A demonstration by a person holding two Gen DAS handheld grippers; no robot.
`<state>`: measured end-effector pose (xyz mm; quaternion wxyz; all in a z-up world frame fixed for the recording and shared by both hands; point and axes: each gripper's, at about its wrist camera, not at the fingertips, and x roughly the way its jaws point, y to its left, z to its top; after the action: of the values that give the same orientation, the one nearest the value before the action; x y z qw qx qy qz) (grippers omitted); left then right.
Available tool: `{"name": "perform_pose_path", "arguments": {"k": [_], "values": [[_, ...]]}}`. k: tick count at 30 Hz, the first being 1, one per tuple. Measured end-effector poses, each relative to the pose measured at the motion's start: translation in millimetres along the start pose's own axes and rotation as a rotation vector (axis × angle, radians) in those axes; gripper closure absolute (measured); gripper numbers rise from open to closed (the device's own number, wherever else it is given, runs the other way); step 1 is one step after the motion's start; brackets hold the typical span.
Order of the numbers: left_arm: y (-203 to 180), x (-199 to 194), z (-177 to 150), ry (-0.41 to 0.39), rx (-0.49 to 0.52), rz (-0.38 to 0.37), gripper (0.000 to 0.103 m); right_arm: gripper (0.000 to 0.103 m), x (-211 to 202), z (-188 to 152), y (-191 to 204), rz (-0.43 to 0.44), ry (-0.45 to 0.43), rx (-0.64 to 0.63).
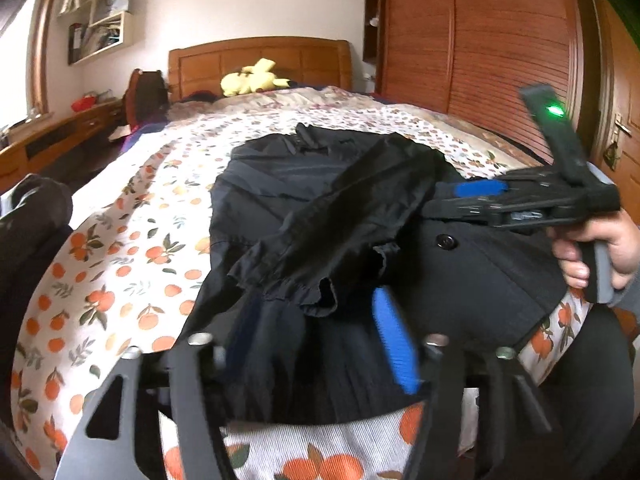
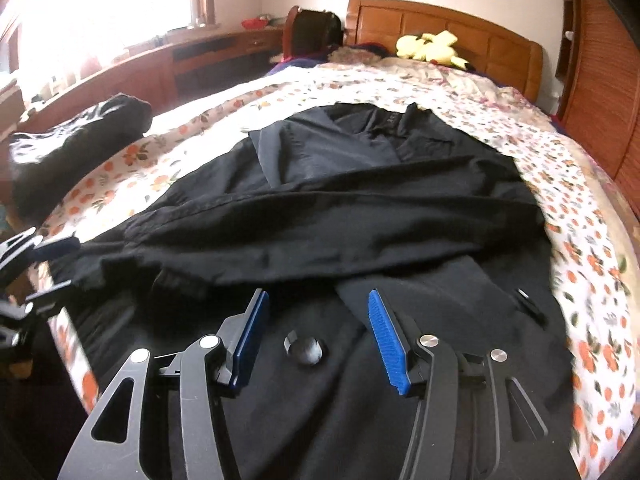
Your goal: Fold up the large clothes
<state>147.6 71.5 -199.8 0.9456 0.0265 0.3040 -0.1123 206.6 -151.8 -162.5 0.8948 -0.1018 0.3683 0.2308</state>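
A large black coat (image 2: pixel 360 184) lies spread on the bed, collar toward the headboard. One sleeve (image 1: pixel 360 208) is folded across its front, and the sleeve's frilled cuff (image 1: pixel 316 292) rests on the body. My left gripper (image 1: pixel 316 324) hovers open just short of that cuff, with its blue pads (image 1: pixel 394 344) clear of the cloth. It also shows at the left edge of the right wrist view, left gripper (image 2: pixel 56 270). My right gripper (image 2: pixel 318 320) stands open over the coat's lower front, a black button (image 2: pixel 304 350) between its fingers. A hand (image 1: pixel 600 248) holds the right gripper (image 1: pixel 452 200).
The bed sheet (image 2: pixel 580 240) has an orange fruit print. A yellow plush toy (image 1: pixel 252 78) lies by the wooden headboard (image 1: pixel 260 60). A dark bundle (image 2: pixel 80 140) sits on the bed's left side. A wooden wardrobe (image 1: pixel 500 40) stands on the right, a desk (image 2: pixel 200 56) on the left.
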Motion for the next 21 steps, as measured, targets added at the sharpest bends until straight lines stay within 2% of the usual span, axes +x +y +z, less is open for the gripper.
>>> {"name": "perform_pose_path", "arguments": {"k": [2,5,7,14,21], "values": [[-1,-4,0,-0.003,-0.007,0.019,0.021,0.053,-16,-10,-10,-0.010,-0.008,0.015],[-1,-8,0,-0.014,-0.011,0.063,0.009,0.053,-35,-18,-22,-0.031,-0.024,0.031],[-1,-9,-1,-0.018,-0.019,0.088,0.005,0.053,-49,-23,-31,-0.047,-0.048,0.046],[15,-10,-6,0.007,-0.081,0.154,0.004,0.050,-90,-33,-49,-0.101,-0.130,0.071],[26,-14,-11,0.033,-0.108,0.214,0.004,0.049,-115,-44,-65,-0.105,-0.174,0.097]]}}
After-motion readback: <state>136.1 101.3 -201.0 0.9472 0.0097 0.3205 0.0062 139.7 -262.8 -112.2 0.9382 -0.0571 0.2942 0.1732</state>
